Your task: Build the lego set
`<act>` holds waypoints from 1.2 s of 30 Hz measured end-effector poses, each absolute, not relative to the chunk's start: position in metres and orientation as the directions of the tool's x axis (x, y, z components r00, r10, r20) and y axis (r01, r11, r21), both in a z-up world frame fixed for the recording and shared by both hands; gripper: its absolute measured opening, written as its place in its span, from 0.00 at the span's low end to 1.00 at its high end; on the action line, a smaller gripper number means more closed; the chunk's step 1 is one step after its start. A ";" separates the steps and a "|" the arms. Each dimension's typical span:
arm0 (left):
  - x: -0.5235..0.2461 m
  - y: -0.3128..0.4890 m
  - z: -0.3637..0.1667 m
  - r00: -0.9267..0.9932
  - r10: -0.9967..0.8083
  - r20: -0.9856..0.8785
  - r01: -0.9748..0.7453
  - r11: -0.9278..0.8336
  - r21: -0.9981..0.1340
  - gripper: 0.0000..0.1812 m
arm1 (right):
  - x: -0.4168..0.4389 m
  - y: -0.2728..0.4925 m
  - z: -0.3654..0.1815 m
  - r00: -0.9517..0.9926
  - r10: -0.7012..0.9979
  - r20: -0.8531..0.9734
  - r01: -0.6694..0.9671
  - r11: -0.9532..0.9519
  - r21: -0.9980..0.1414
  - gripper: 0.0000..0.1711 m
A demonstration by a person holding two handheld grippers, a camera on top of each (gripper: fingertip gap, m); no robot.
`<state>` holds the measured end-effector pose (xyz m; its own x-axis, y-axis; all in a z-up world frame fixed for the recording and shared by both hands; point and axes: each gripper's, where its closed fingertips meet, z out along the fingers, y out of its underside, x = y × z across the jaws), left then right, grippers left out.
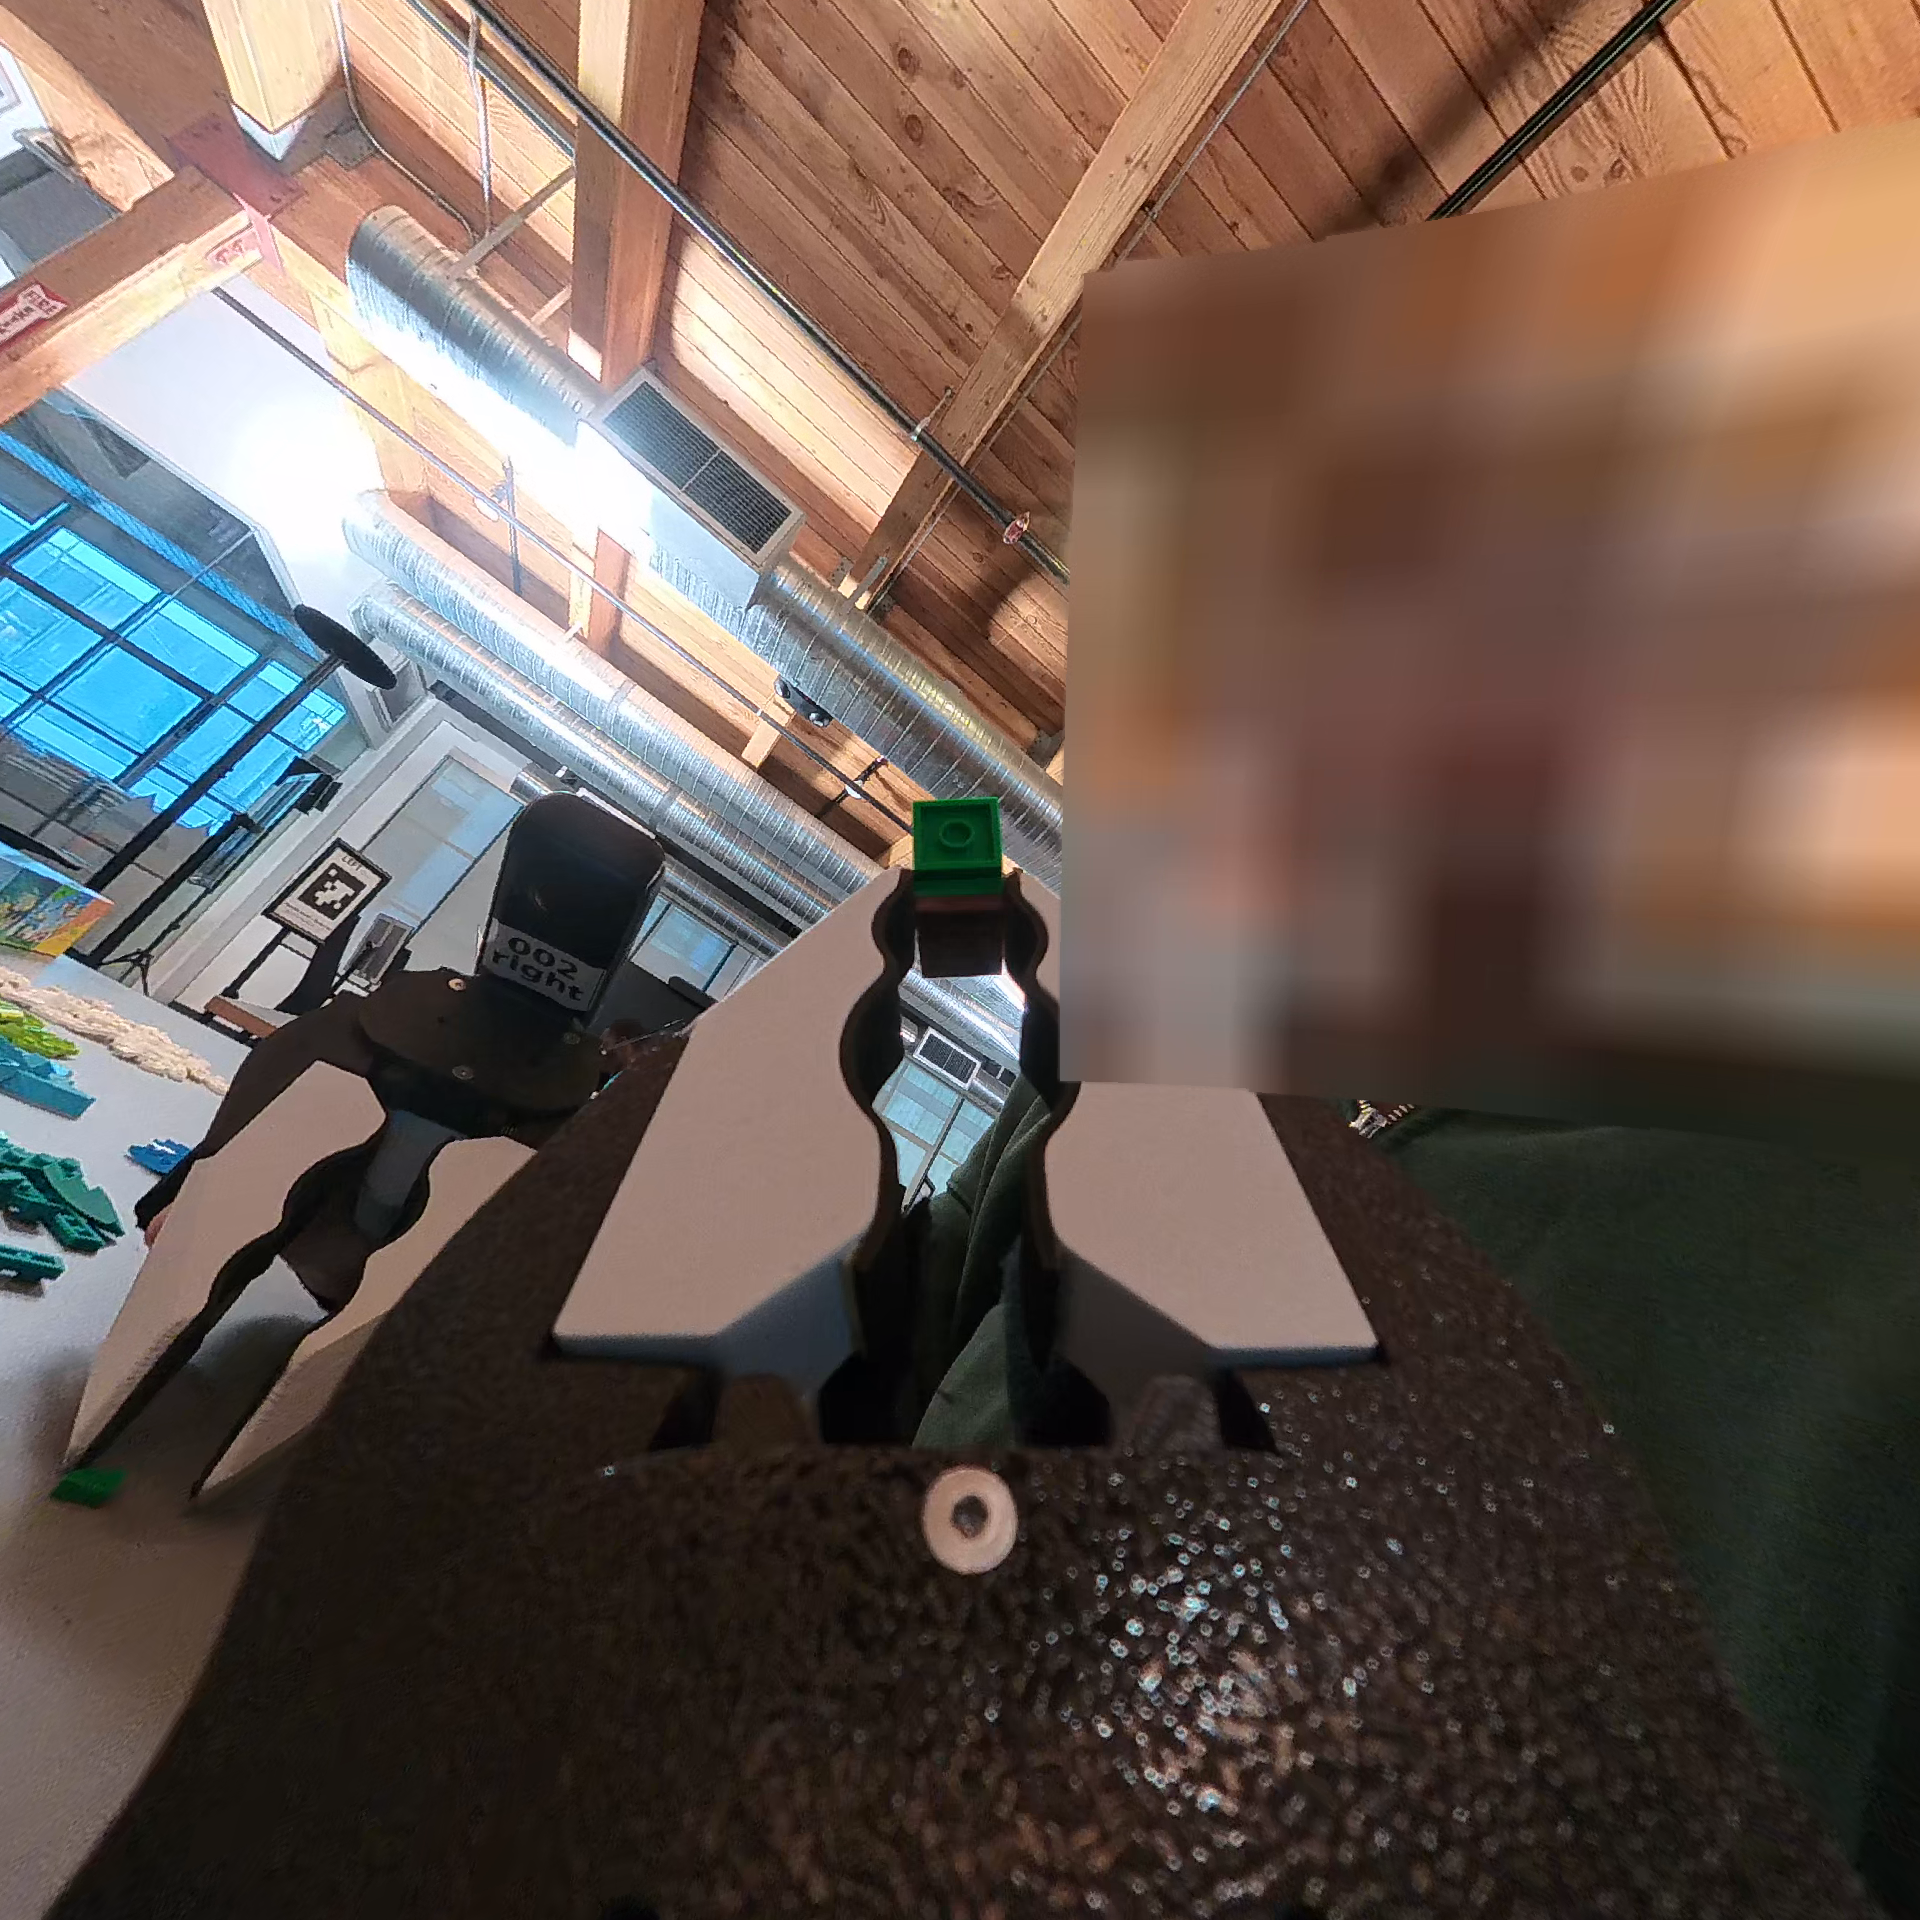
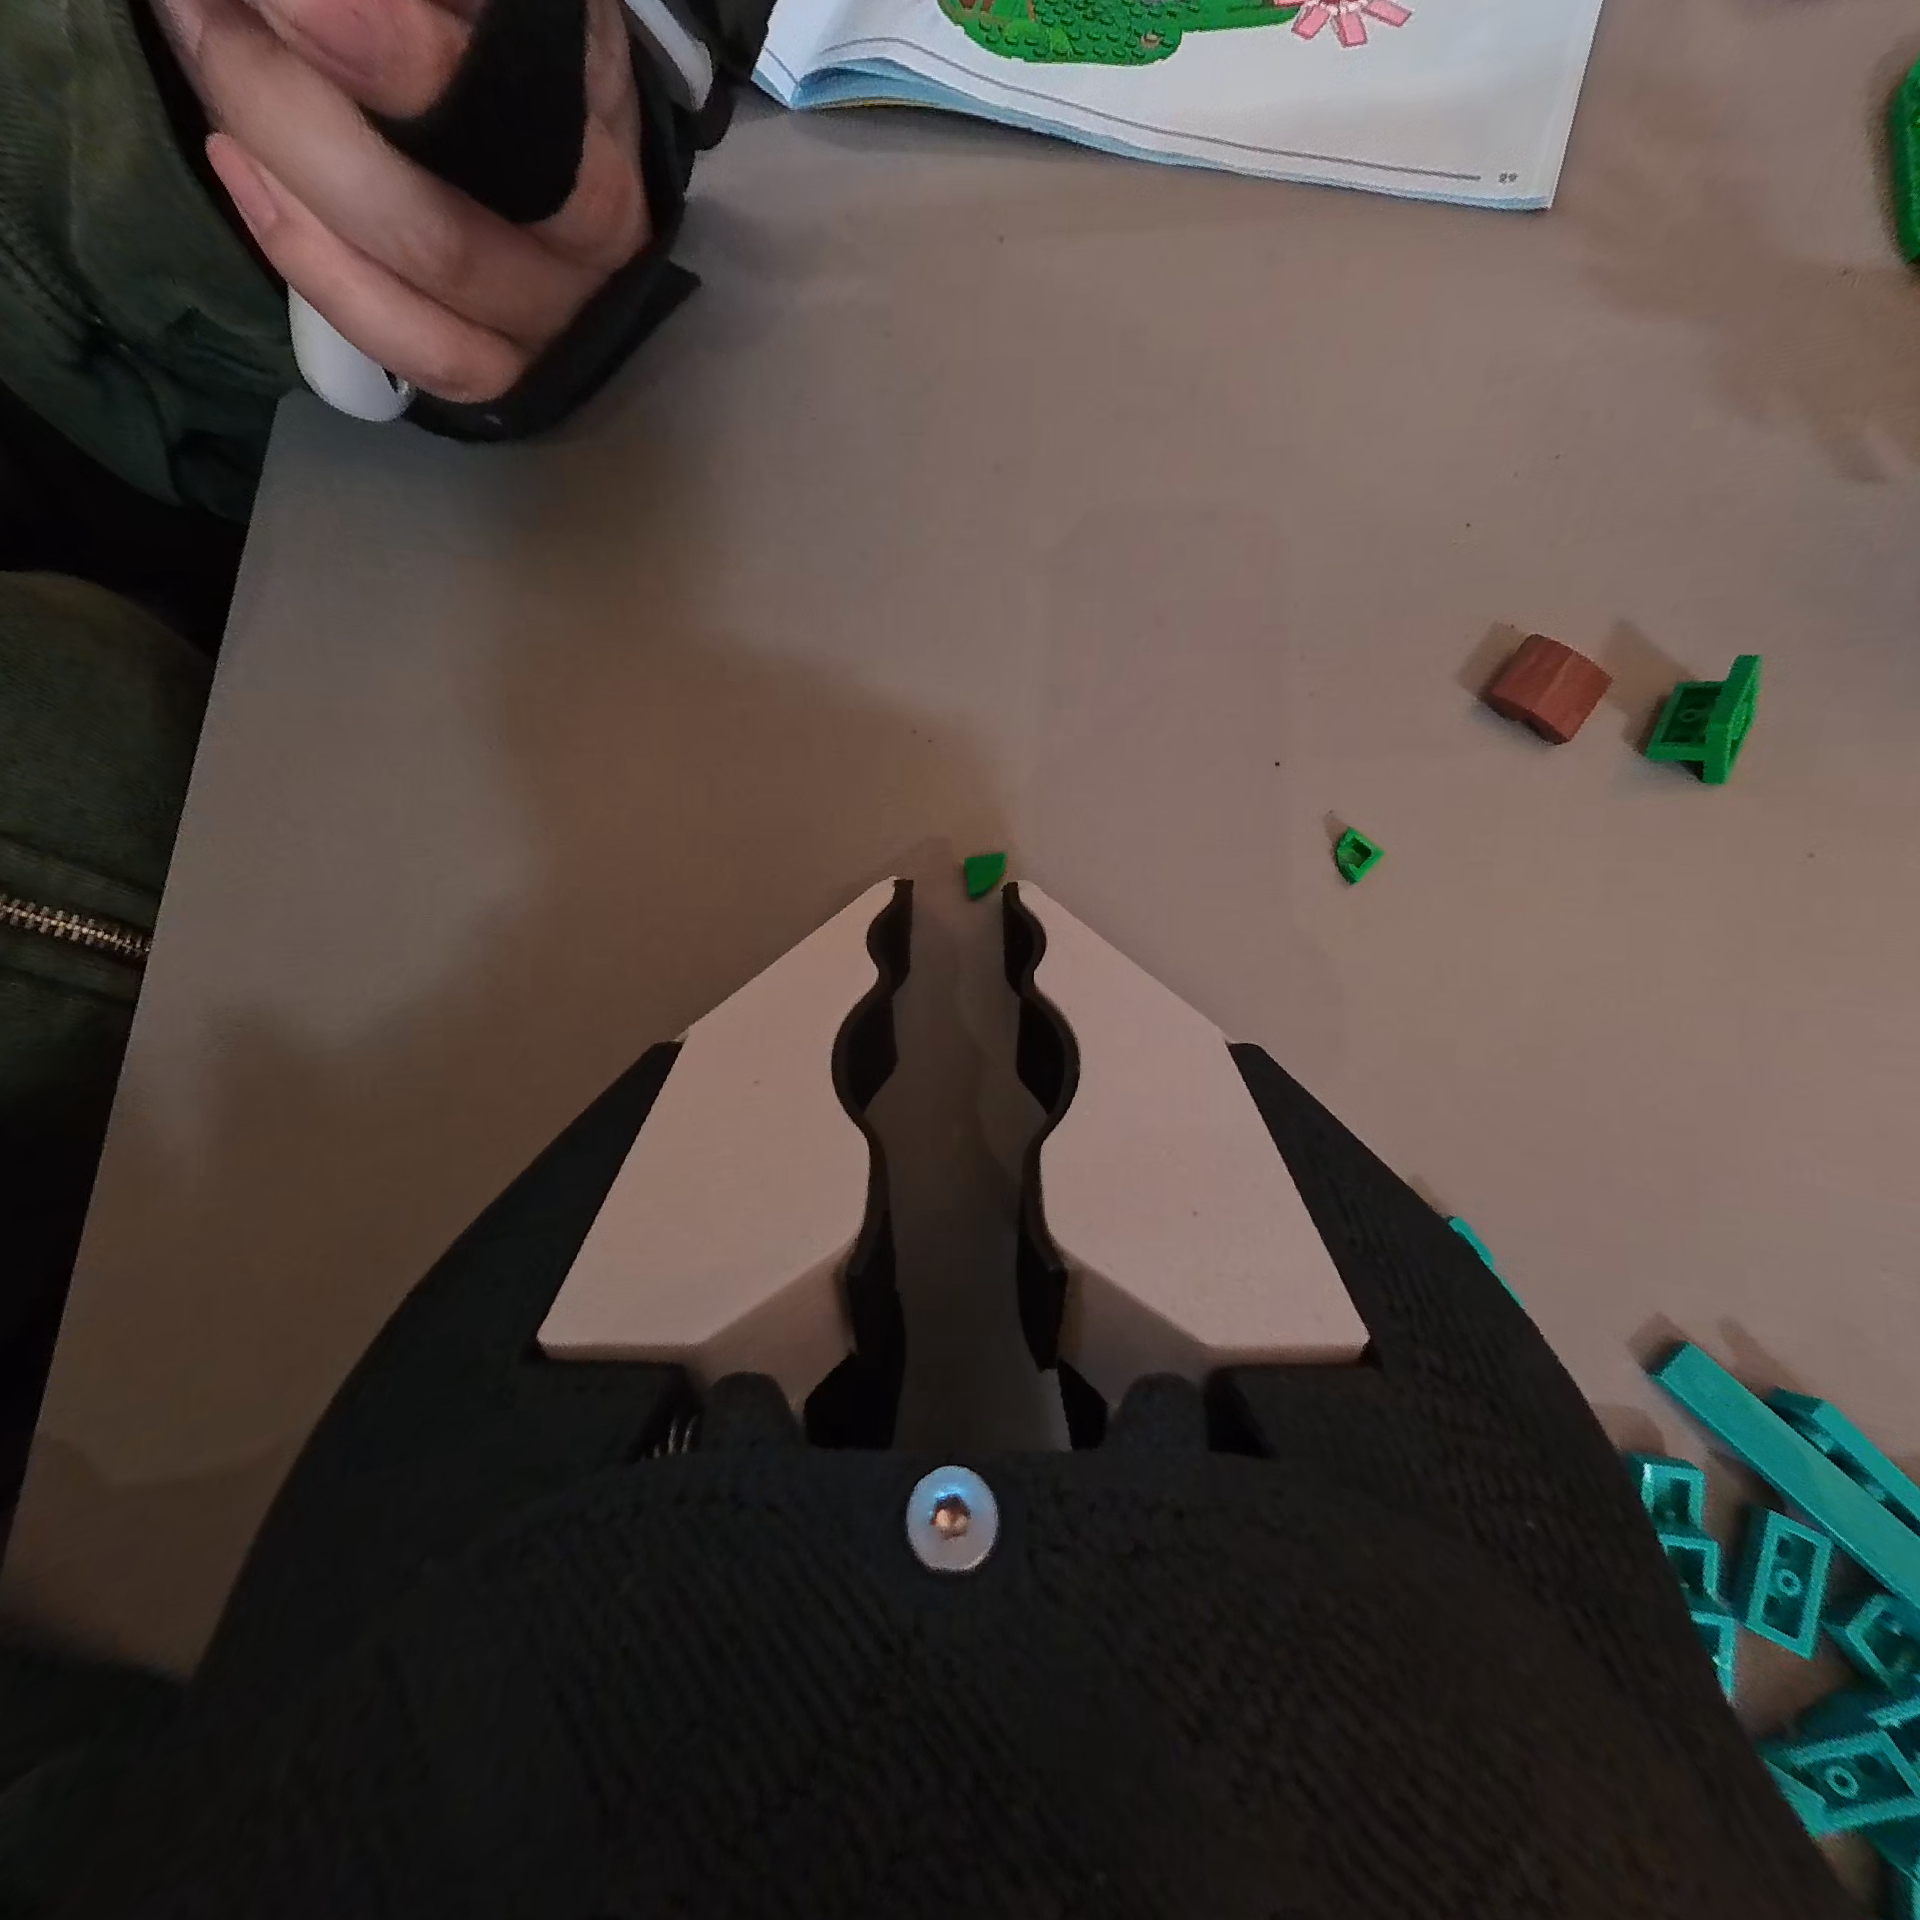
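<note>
In the left wrist view my left gripper (image 1: 961, 904) points up toward the ceiling and is shut on a small stack, a brown brick with a green plate on top (image 1: 956, 847). My right gripper (image 2: 956, 891) is open, tips down at the grey table (image 2: 727, 623). A small green rounded piece (image 2: 983, 873) lies just ahead of its right tip, not gripped. The right gripper also shows in the left wrist view (image 1: 135, 1481), open over that green piece (image 1: 88, 1486).
A brown curved brick (image 2: 1548, 688), a green bracket (image 2: 1704, 719) and a tiny green piece (image 2: 1356, 854) lie to the right. Teal pieces (image 2: 1808, 1558) are heaped at lower right. An open instruction booklet (image 2: 1195, 94) lies at the far side. A hand (image 2: 416, 208) holds the left gripper's handle. One gripper's finger ends stand about 20 cm off the other's.
</note>
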<state>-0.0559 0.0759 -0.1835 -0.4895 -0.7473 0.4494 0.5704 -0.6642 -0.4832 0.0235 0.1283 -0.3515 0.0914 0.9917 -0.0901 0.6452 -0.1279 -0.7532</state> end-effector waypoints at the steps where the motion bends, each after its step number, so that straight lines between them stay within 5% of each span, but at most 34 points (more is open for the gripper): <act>1: -0.056 0.076 -0.184 -0.490 -0.747 0.449 0.570 -0.664 -0.483 0.07 | 0.024 0.128 -0.351 0.092 0.992 -0.089 0.645 -0.128 -0.753 0.09; 10: -0.057 0.076 -0.183 -0.465 -0.767 0.442 0.585 -0.641 -0.497 0.07 | 0.022 0.131 -0.352 0.101 0.992 -0.071 0.645 -0.120 -0.755 0.08; 17: -0.051 0.077 -0.185 -0.225 -0.899 0.375 0.631 -0.427 -0.647 0.08 | 0.022 0.132 -0.352 0.101 0.993 -0.067 0.637 -0.116 -0.762 0.07; 36: -0.060 0.084 -0.183 -0.143 -0.922 0.359 0.682 -0.355 -0.639 0.08 | 0.018 0.134 -0.353 0.094 0.995 -0.026 0.632 -0.080 -0.771 0.03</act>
<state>-0.0597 0.0837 -0.1829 -0.1431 -0.9223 0.3591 0.6821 -0.3548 -0.6394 0.0184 0.1339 -0.3526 0.0940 0.9952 -0.0260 0.6322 -0.0798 -0.7707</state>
